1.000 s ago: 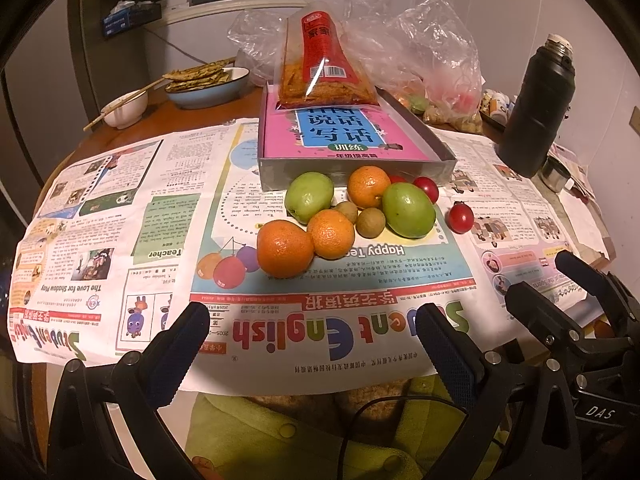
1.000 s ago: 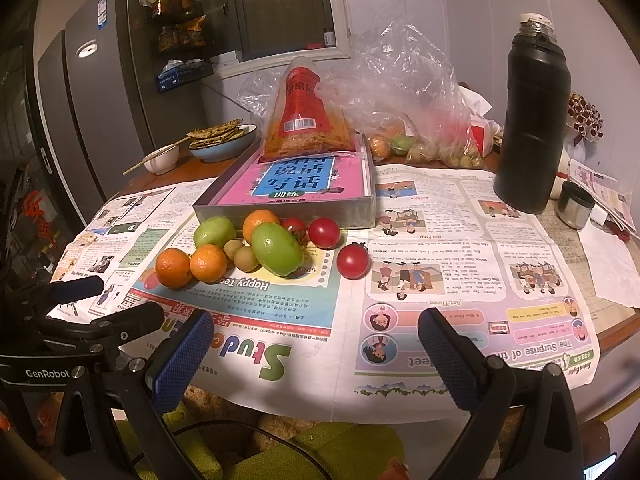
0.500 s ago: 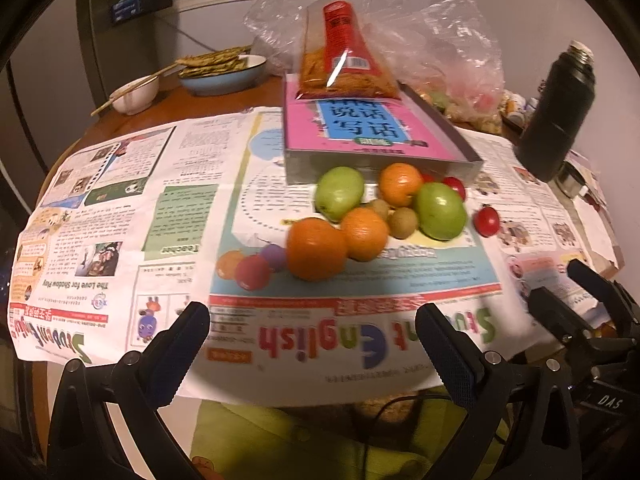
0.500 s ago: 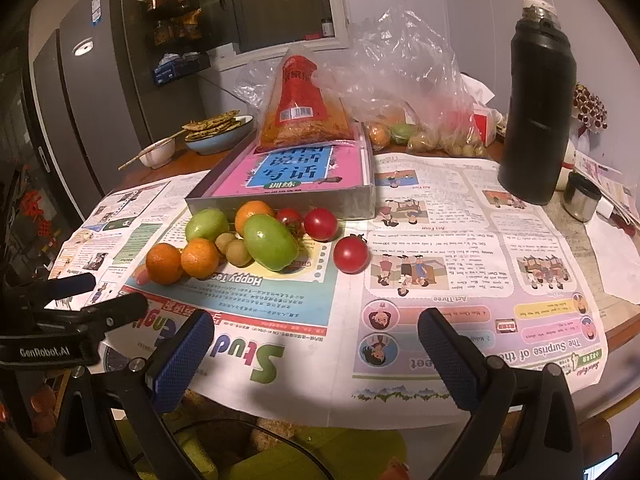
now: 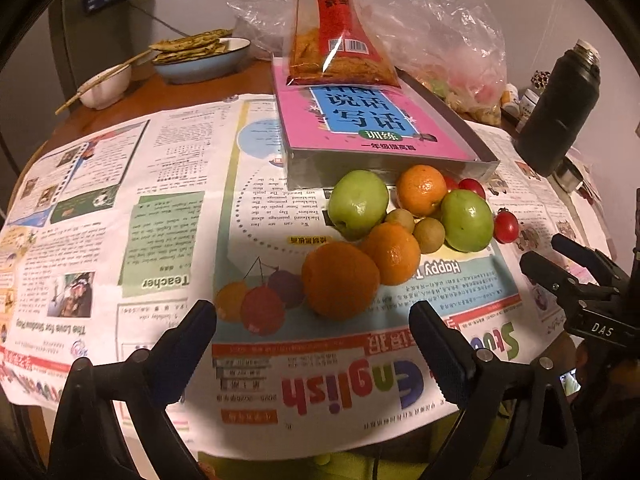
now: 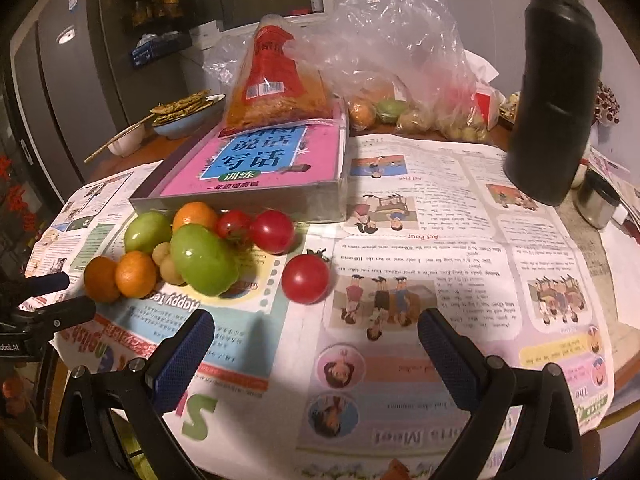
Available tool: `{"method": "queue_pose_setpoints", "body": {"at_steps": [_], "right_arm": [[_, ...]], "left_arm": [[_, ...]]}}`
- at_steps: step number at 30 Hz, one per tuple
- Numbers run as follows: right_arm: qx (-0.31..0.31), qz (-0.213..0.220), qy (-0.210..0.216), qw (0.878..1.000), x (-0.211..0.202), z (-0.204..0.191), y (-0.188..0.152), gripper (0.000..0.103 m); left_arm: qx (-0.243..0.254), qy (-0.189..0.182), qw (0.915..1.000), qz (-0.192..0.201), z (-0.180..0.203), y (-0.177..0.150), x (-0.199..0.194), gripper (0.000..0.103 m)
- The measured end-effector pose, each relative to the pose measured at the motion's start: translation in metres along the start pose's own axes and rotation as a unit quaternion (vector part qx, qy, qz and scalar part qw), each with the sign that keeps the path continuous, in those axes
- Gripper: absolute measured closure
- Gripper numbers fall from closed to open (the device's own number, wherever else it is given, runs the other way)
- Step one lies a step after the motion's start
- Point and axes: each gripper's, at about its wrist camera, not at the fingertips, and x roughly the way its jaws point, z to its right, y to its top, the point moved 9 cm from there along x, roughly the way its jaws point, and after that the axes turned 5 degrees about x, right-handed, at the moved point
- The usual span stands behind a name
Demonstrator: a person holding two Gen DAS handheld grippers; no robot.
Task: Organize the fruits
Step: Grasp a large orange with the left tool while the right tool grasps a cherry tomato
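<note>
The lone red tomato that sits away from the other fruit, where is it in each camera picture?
Left wrist view: the lone tomato is at the right, just right of the green fruit.
Right wrist view: the tomato is near the middle, ahead of the open right gripper.
Shared landmark: the pink book in its tray behind the fruit.

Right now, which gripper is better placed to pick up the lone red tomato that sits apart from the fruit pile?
Probably the right gripper. It is open and the lone tomato lies just ahead between its fingers. The left gripper, also open, faces the nearest orange instead.
</note>
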Motion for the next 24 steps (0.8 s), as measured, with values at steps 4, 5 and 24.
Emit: {"method": "queue_pose_setpoints", "body": {"at_steps": [4,5,24], "right_arm": [[-0.004,-0.004,0.0,1.0,0.009,0.0,0.003,0.0],[-0.004,-0.006,0.003,1.0,0.011,-0.001,0.004,0.0],[-0.029,-0.013,0.007,0.999,0.036,-0.001,0.014,0.057]], "left_arm": [[-0.004,-0.021,0.9997,-0.014,0.002,0.003,0.011,0.034],[-0.004,-0.024,0.9996,-0.015,0.002,0.003,0.013,0.035],[0.0,-0.064,0.998,-0.004,0.006,0.016,0.02,0.054]]}}
